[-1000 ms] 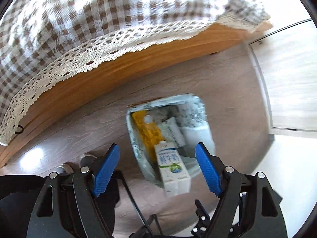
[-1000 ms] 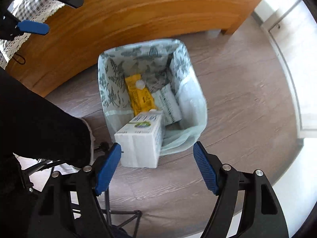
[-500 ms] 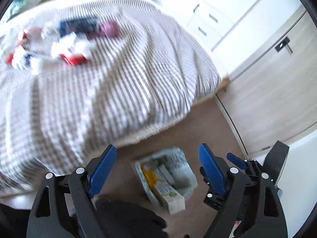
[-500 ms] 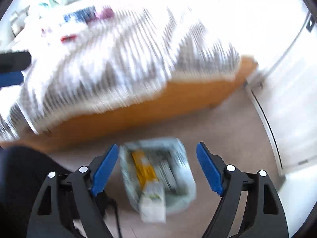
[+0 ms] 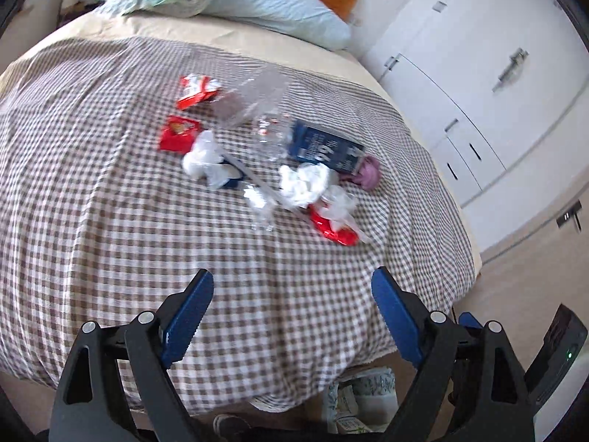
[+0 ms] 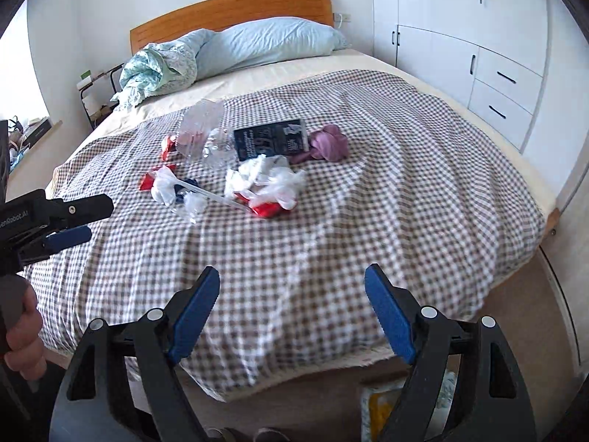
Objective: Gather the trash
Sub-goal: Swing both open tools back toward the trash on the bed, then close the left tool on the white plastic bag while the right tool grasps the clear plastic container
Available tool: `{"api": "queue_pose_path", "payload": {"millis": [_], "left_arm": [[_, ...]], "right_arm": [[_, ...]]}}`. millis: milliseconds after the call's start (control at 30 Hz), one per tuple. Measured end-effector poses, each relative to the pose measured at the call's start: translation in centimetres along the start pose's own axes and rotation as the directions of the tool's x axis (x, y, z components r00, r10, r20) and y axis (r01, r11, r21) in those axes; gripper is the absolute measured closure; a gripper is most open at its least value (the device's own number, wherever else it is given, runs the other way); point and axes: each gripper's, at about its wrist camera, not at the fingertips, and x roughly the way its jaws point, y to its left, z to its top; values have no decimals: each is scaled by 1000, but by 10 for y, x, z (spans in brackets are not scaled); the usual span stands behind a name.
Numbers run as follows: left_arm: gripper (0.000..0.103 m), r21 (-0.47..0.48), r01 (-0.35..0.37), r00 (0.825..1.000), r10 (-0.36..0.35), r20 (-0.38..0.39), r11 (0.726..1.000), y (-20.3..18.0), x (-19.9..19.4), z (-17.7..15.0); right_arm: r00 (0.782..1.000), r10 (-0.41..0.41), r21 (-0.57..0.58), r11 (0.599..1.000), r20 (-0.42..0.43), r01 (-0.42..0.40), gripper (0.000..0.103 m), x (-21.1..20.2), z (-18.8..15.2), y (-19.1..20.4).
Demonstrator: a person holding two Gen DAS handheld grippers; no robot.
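Observation:
Trash lies in a heap on the checked bedspread (image 6: 331, 243): a clear plastic bottle (image 6: 200, 130), a dark blue carton (image 6: 270, 139), a purple crumpled wad (image 6: 329, 143), white crumpled tissues (image 6: 265, 178), red wrappers (image 6: 267, 210). The heap also shows in the left wrist view, with the carton (image 5: 324, 145) and tissues (image 5: 303, 184). My left gripper (image 5: 292, 318) is open and empty above the bed's near part. My right gripper (image 6: 292, 313) is open and empty too. The lined trash bin (image 5: 362, 394) stands on the floor below, partly hidden; it also shows in the right wrist view (image 6: 379, 405).
A blue pillow (image 6: 268, 42) and a bunched blanket (image 6: 154, 72) lie at the headboard (image 6: 228, 9). White wardrobe and drawers (image 6: 478, 59) stand along the right. The left gripper shows at the left edge of the right wrist view (image 6: 55, 221).
Both grippers have swung up from the bin on the floor to face the bed top and the trash heap. Both stay open and empty.

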Motion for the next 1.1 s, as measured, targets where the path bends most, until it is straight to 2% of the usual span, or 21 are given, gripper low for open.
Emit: {"api": "queue_pose_path", "payload": {"millis": [133,233,400,500,633,700,733,900,933,967,1033,1100], "left_arm": [[18,-53,-41,999,42,21,998,43,7,22],[18,-65,-104,994,106,23,992,69,19,41],[18,-91,-164,985,167,29,982,106,39,63],[18,-58,-168,986,169,5,984,107,57,69],[20,84,-182,983,180,30,980,87,82,81],[29,137,-228,974,225,36,964,76,98,89],[33,151,-226,974,224,28,962,74,105,93],[38,114,-141,989,144,-18,983,78,138,111],[53,105,-137,989,141,-36,985,80,145,112],[76,90,-125,990,131,-61,988,83,151,111],[81,60,-93,989,99,-112,994,88,157,109],[87,55,-58,993,63,-103,997,91,146,110]], "right_arm": [[999,29,36,999,25,-30,25,30,20,34],[996,92,66,994,10,-92,25,54,33,54],[991,128,54,990,44,-130,25,76,61,80],[989,136,71,988,62,-140,25,90,78,83],[989,117,131,983,86,-128,25,107,98,70],[990,110,156,980,88,-122,25,111,100,60],[991,108,157,980,84,-121,25,113,99,56],[996,86,175,980,28,-89,25,130,92,42],[996,89,186,978,21,-92,25,133,92,39],[996,92,190,977,16,-94,25,135,92,37],[997,83,176,981,5,-83,25,139,91,37],[997,76,161,984,-7,-74,25,143,90,38]]}}
